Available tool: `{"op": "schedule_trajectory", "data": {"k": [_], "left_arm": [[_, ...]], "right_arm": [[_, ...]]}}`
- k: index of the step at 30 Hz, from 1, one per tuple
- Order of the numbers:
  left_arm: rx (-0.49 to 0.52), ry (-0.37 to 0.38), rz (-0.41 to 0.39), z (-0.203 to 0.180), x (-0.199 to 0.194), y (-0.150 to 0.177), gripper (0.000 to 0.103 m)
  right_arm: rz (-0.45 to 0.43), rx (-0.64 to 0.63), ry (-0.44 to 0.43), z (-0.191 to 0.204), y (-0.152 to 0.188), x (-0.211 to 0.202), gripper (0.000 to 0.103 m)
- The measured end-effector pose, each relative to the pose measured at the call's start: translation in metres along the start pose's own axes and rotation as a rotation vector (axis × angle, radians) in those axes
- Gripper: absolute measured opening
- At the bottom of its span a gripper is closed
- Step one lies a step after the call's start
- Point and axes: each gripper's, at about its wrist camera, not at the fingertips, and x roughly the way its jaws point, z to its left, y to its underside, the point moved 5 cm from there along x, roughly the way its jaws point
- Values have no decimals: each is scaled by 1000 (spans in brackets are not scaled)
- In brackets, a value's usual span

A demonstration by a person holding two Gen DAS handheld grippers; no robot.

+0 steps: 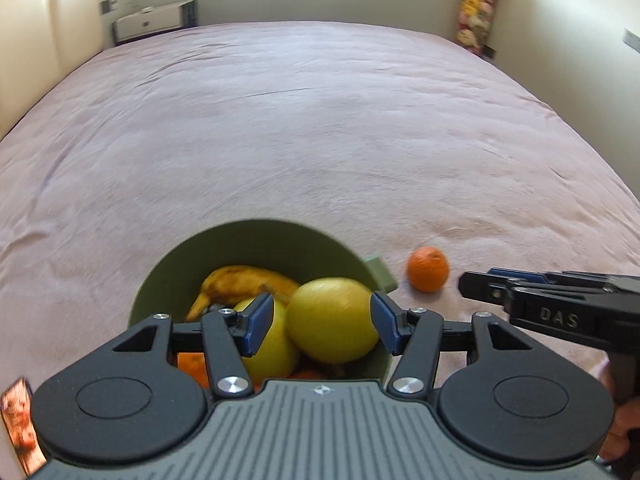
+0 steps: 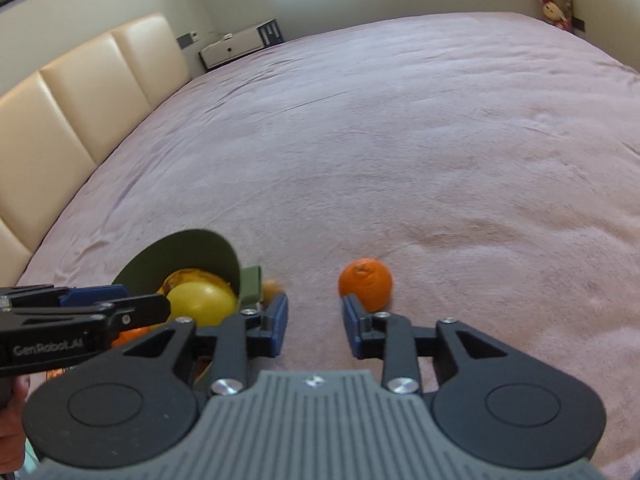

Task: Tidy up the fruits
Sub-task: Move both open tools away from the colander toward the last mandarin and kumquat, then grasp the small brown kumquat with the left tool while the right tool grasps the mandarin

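A green bowl (image 1: 260, 236) sits on the pink bedspread and holds a banana (image 1: 244, 278), two yellow round fruits (image 1: 332, 320) and orange fruit underneath. My left gripper (image 1: 318, 320) is open above the bowl, its pads either side of the nearer yellow fruit without gripping it. An orange (image 1: 427, 269) lies on the bed to the right of the bowl; it also shows in the right wrist view (image 2: 366, 284). My right gripper (image 2: 315, 322) is open and empty, just short of the orange. A small brown fruit (image 2: 273, 289) lies beside the bowl (image 2: 188, 248).
The bedspread (image 1: 320, 120) stretches far ahead. A cream padded headboard (image 2: 80, 92) runs along the left. A white bedside cabinet (image 2: 236, 46) stands at the far end. Plush toys (image 1: 478, 4) hang in the far right corner.
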Motion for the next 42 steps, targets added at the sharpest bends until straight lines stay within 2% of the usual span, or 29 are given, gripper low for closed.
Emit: {"op": "schedule_trajectory", "data": {"k": [3,8,10,14,20,23,31,35,42], "left_arm": [[37,22,28,-7,8,-7,66],[85,85,92,-15,18,-29,63],[115,106,128,-18,24,-43,63],[183,128,231,-24,43,-71,63],[276,158,393,-35,80,-95,62],[329,199,480,-40,102,-94,62],[441,192,713,-41,158,-82,56],[442,201,824,-40,178,-73,53],[466,176,907,-39,198,-57,52]], "right_arm": [[9,31,1,-8,-3,8,33],[33,103,-5,-21,-7,20,41],[49,133,-7,-27,-9,24,48],[83,193,-17,-38,-10,34,50],[110,254,-29,-47,-15,44,53],[128,268,-38,-49,-16,50,58],[173,314,-52,-57,-16,66,59],[185,315,-51,-58,-18,72,59],[211,332,-31,-66,-12,82,59]]}}
